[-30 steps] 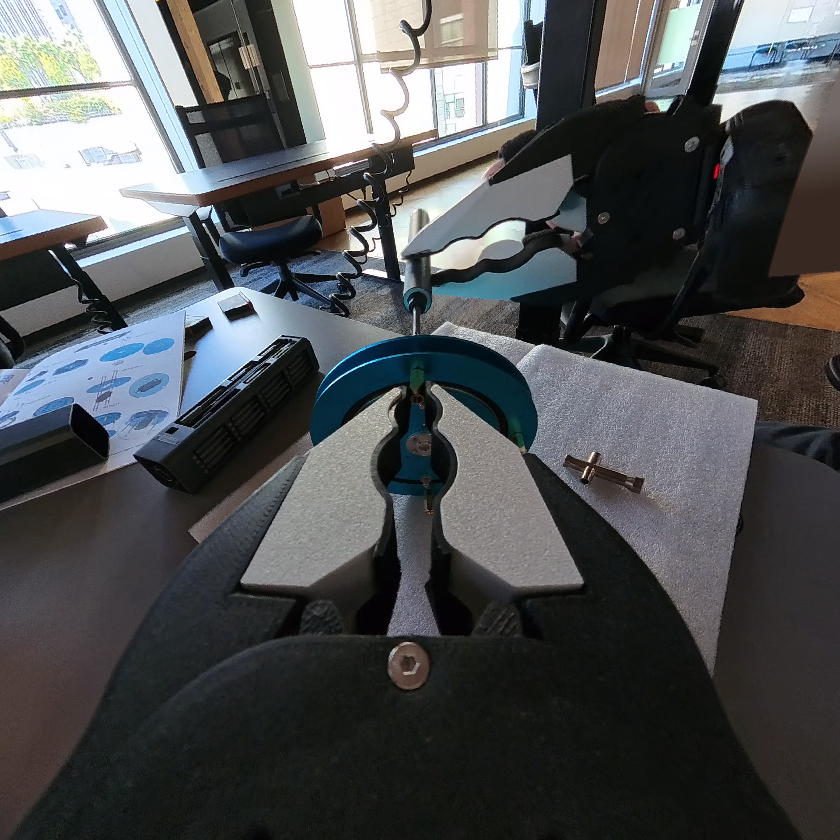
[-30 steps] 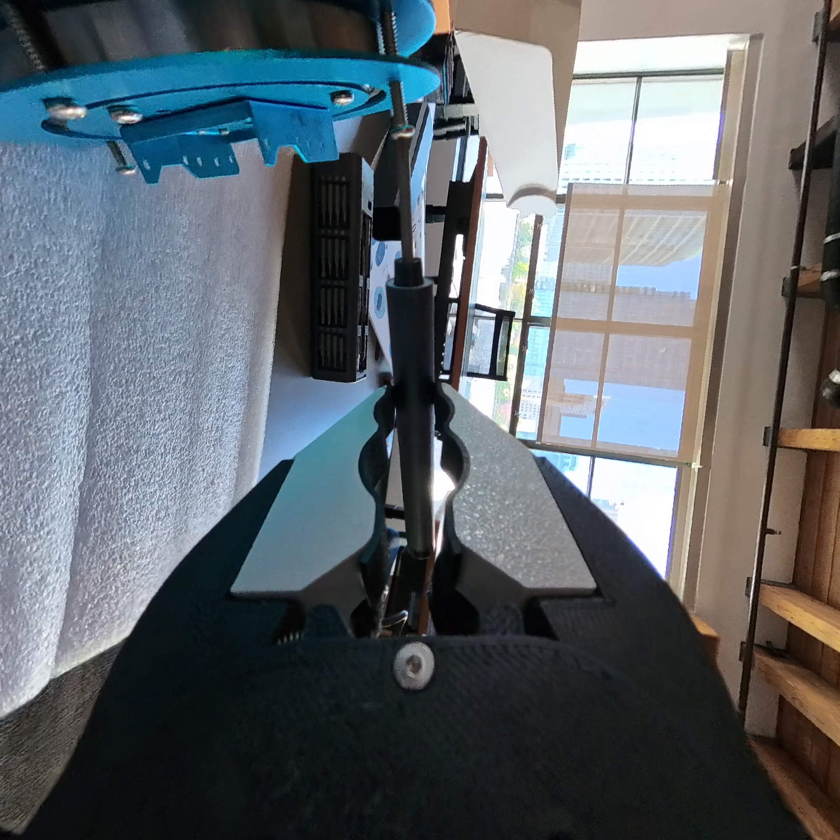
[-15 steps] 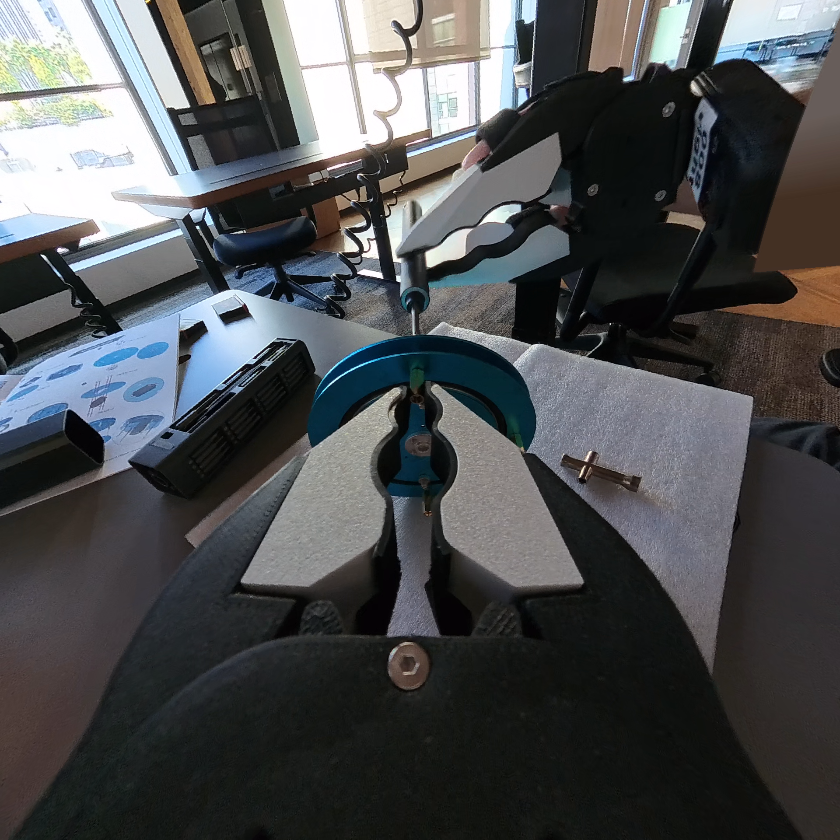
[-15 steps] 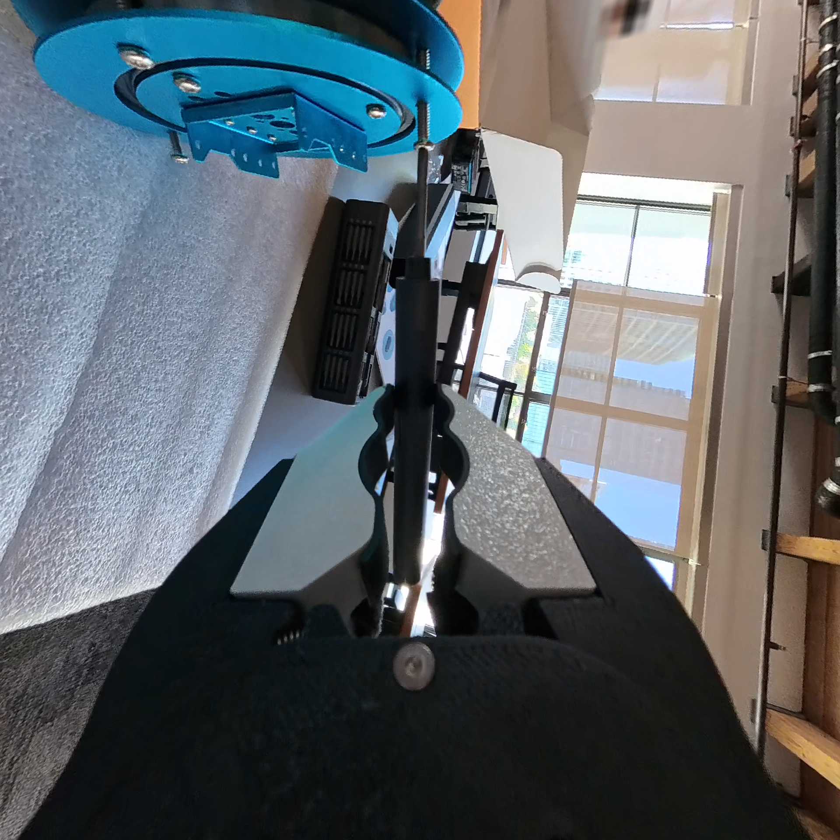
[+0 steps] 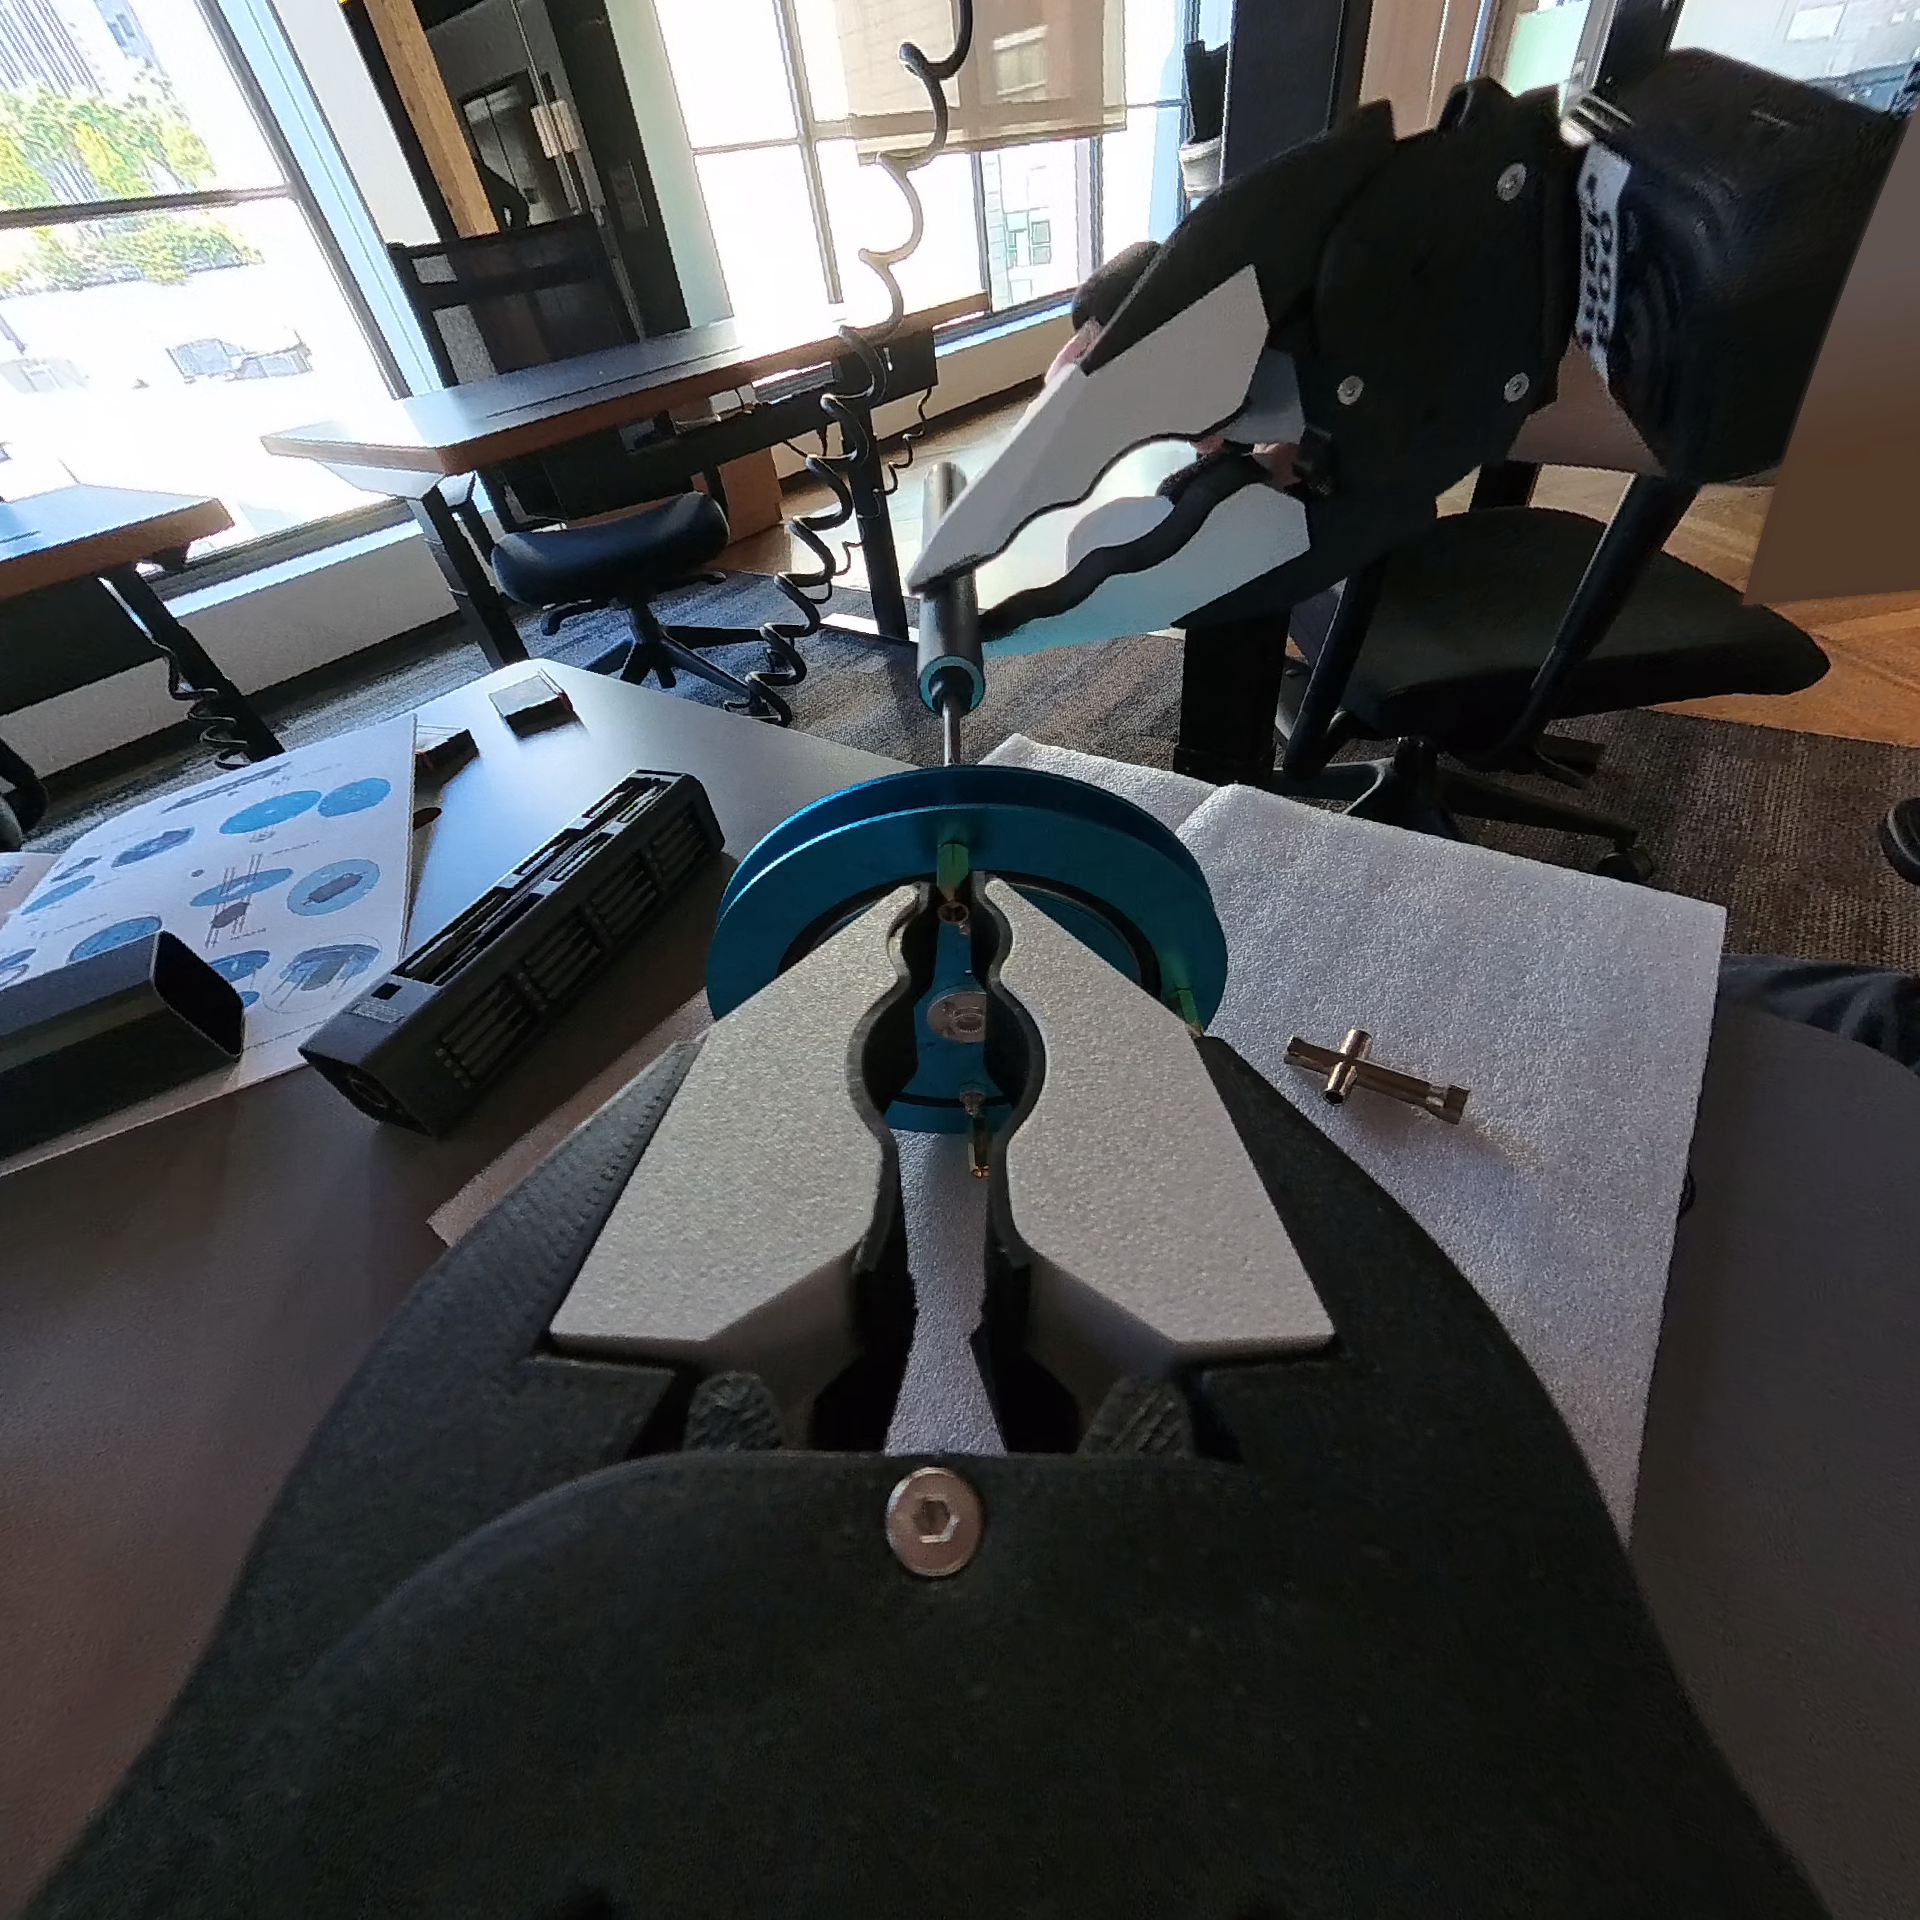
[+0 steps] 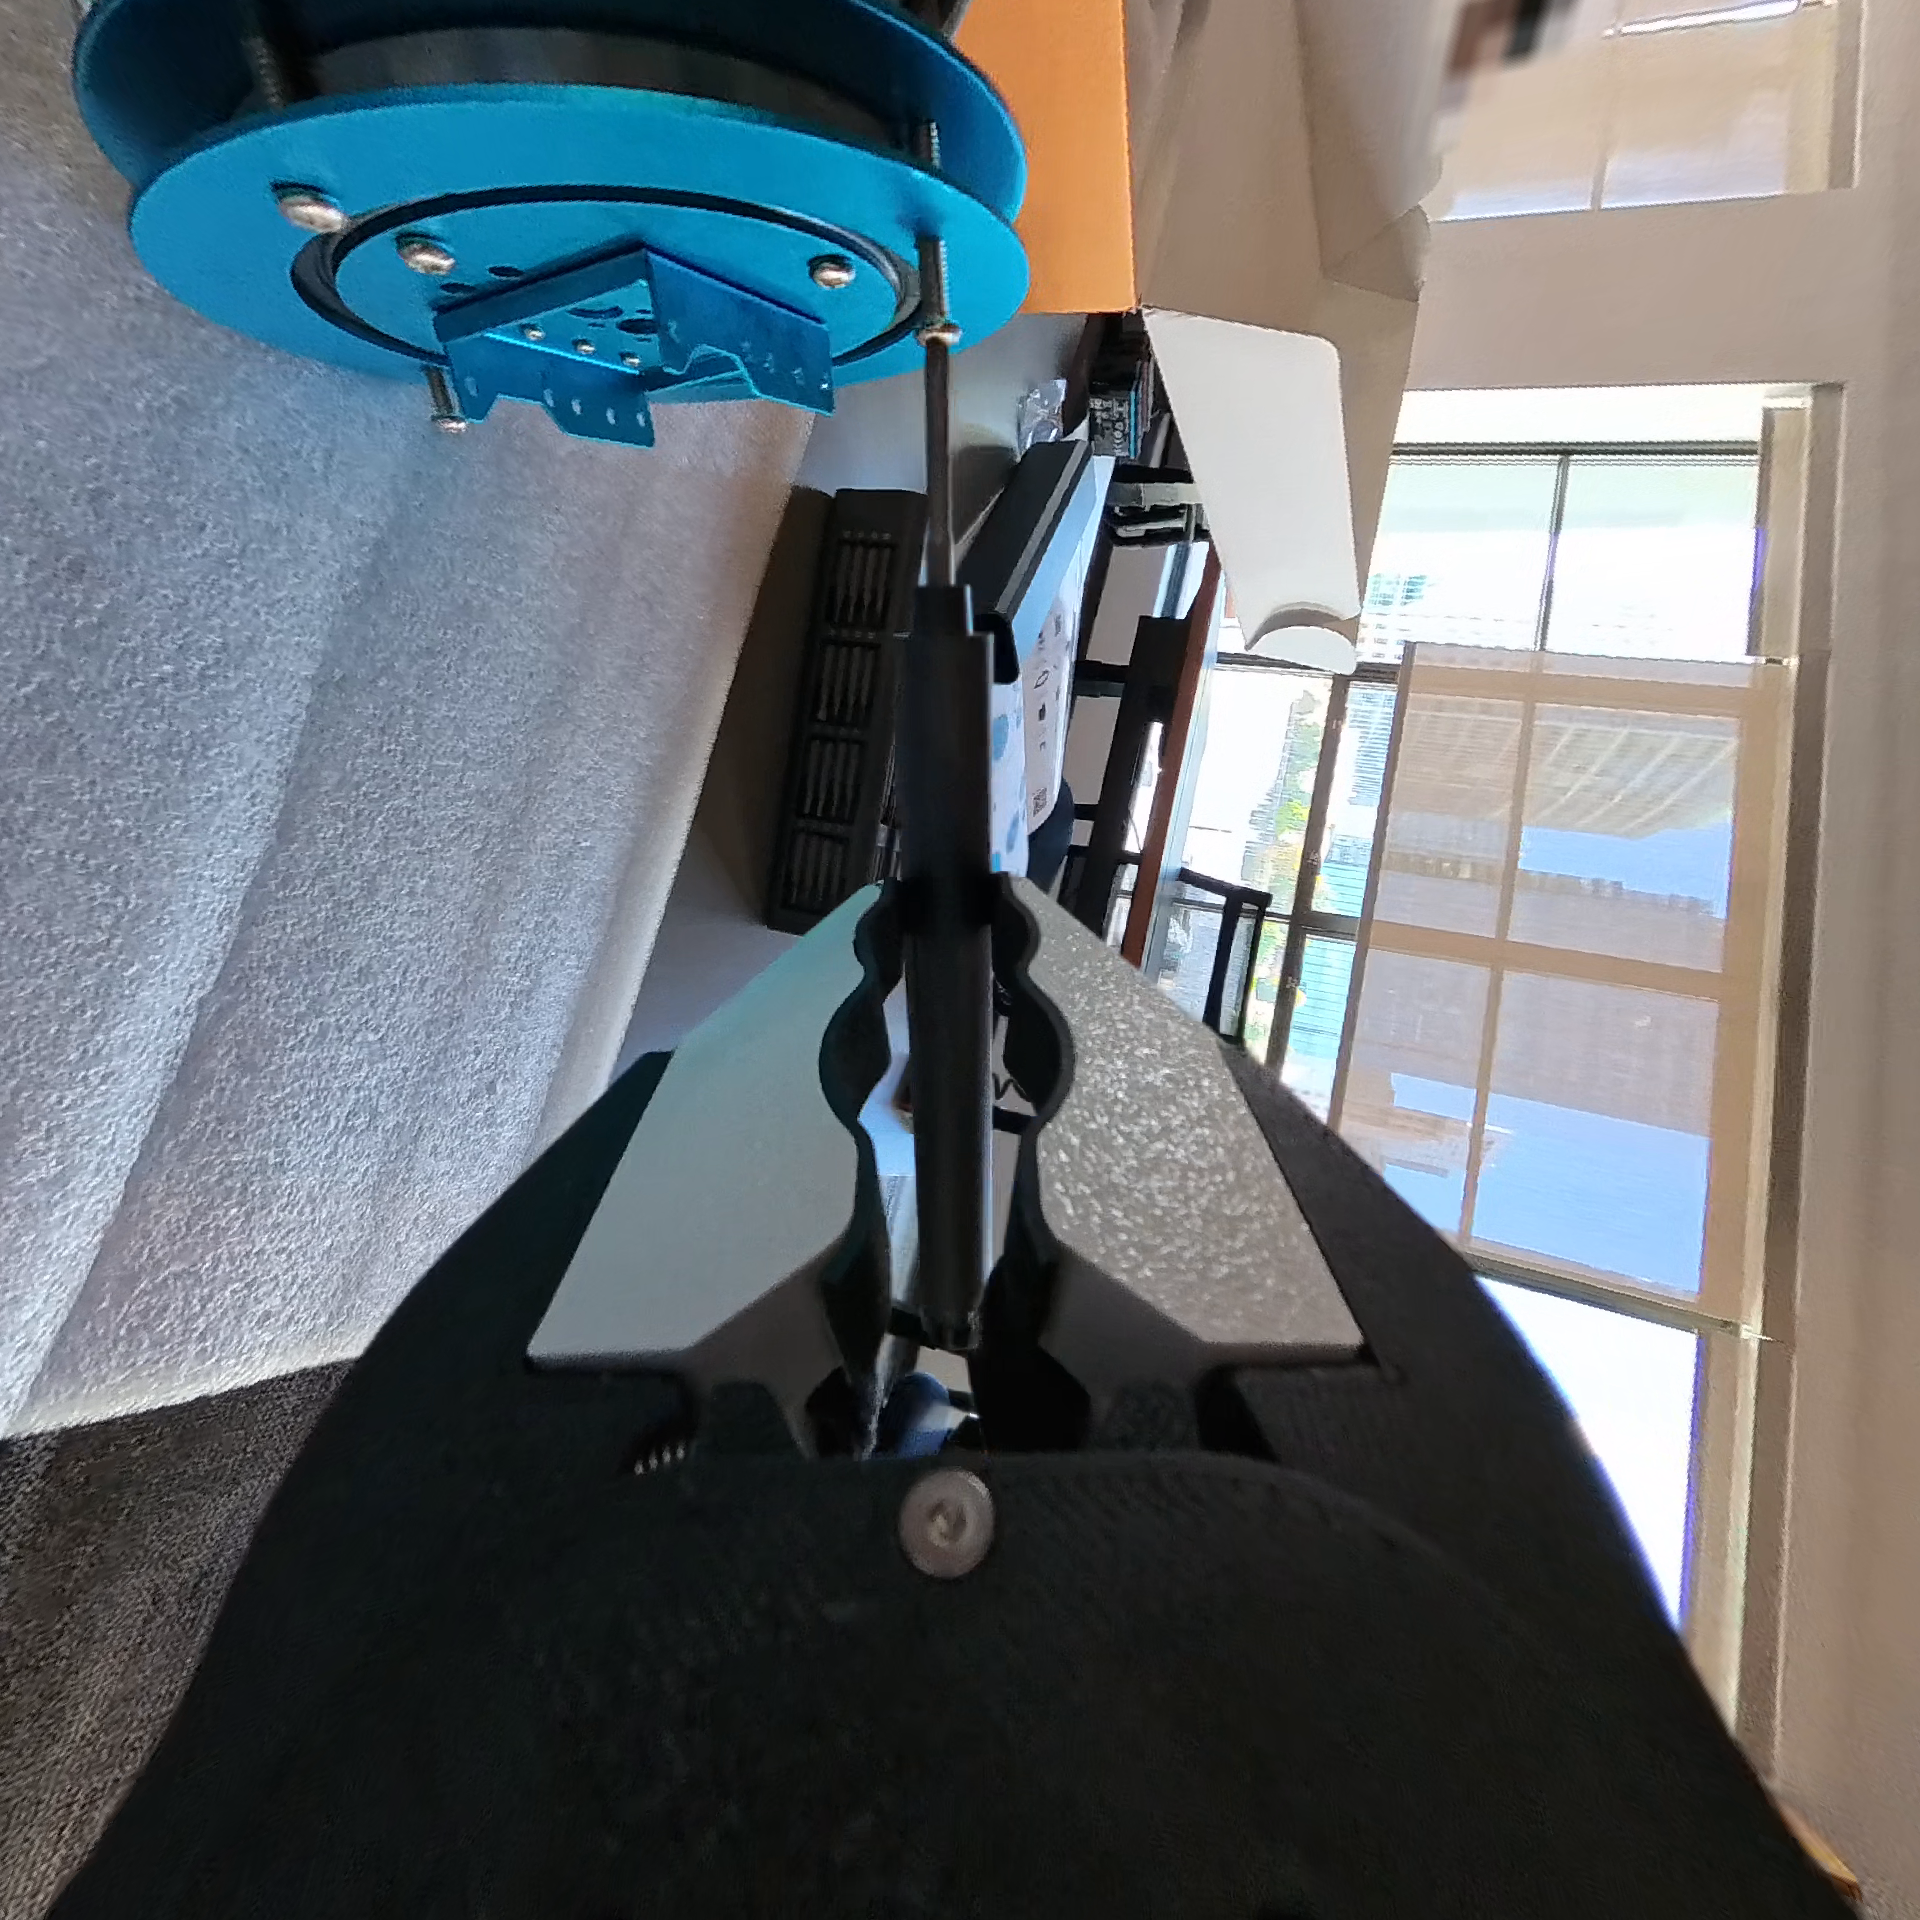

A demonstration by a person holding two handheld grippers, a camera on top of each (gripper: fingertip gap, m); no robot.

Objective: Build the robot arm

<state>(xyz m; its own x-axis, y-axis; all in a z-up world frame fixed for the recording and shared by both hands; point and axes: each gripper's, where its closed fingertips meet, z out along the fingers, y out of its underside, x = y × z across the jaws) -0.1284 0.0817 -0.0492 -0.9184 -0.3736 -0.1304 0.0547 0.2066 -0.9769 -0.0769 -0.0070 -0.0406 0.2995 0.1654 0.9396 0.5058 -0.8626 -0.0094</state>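
Left gripper clamped on blue disc assembly, at 12 o'clock. Right gripper closed on screwdriver, tip on rim screw.

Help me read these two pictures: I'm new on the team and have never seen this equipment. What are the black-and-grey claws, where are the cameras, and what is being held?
There is no robot arm. A person holds a two-finger gripper in each hand, and each carries a wide-angle camera looking along its fingers.

In the left wrist view, the left gripper is closed on a blue disc assembly, two round plates joined by threaded rods, standing on edge on a white foam sheet. The right gripper shows farther off.

The right wrist view is rotated sideways. There the right gripper is shut on a screwdriver, its tip at a screw on the disc's rim.

Also on the foam: a small metal cross-shaped key. On the dark table: a black bit case, its open sleeve and a printed diagram sheet.
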